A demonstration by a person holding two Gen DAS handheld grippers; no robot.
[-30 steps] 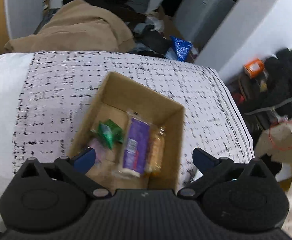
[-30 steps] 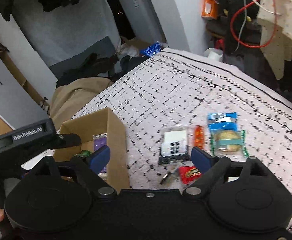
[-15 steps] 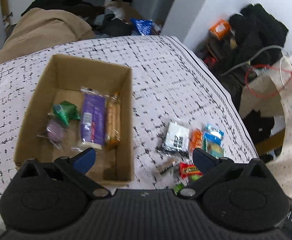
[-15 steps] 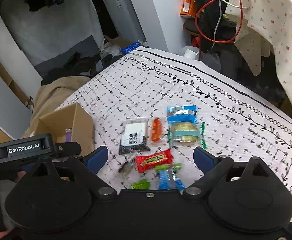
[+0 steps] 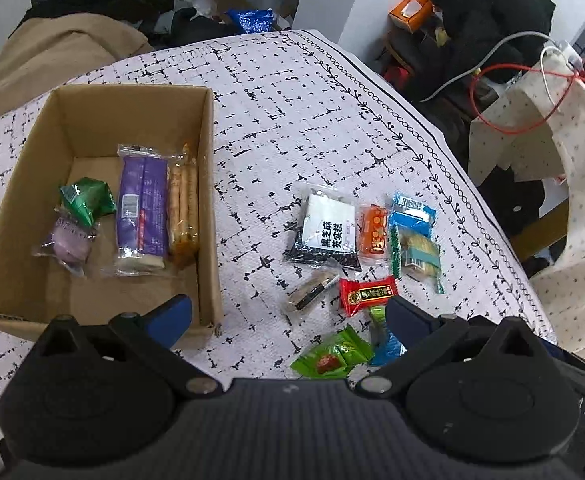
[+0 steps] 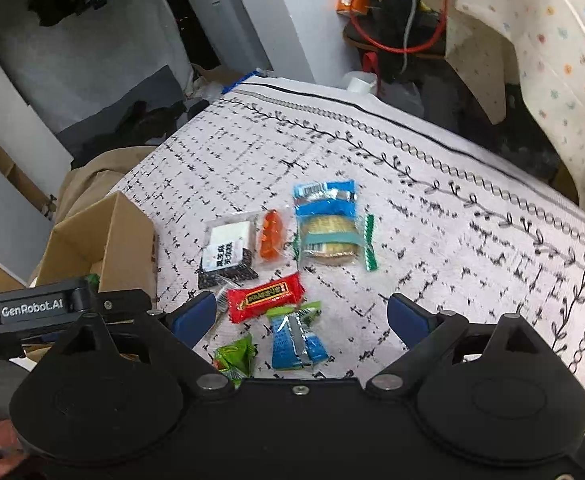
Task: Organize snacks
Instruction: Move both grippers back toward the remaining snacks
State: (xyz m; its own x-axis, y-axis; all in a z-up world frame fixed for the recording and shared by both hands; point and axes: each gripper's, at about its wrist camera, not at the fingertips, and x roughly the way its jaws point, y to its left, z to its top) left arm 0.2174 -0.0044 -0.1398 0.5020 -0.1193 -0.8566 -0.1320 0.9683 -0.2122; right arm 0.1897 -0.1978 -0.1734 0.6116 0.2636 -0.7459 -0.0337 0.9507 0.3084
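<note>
Loose snacks lie in a tight cluster on the bench [image 5: 292,92], which is covered by a white cloth with black dashes and a vine border. The cluster holds a black-and-white packet [image 5: 326,226] [image 6: 228,254], an orange packet [image 5: 373,234] [image 6: 271,236] just beside it, a blue cracker pack [image 5: 414,232] [image 6: 326,224], a red bar [image 5: 366,294] [image 6: 266,298], a small brown bar [image 5: 310,292], a green candy [image 5: 332,354] [image 6: 236,356] and a blue wrapper [image 6: 296,340].

To their left stands an open cardboard box [image 5: 208,160] [image 6: 128,236]. Inside it lie a purple bar [image 5: 140,208], a biscuit stick pack [image 5: 183,208] along the right wall, a green pouch [image 5: 86,200] and a lilac sweet [image 5: 68,238]. The box floor nearest the camera is bare.

The left tongs [image 5: 288,314] hang open above the near edge, one finger over the box corner, the other over the green and blue wrappers, holding nothing. The right tongs [image 6: 302,314] are also spread wide and empty, above the red bar and blue wrapper.

A strip of bare cloth separates the box from the cluster. Beyond the snacks the cloth runs clear to its bordered far and right edges, past which stand clothes, cables and a draped floral cloth [image 6: 532,40].
</note>
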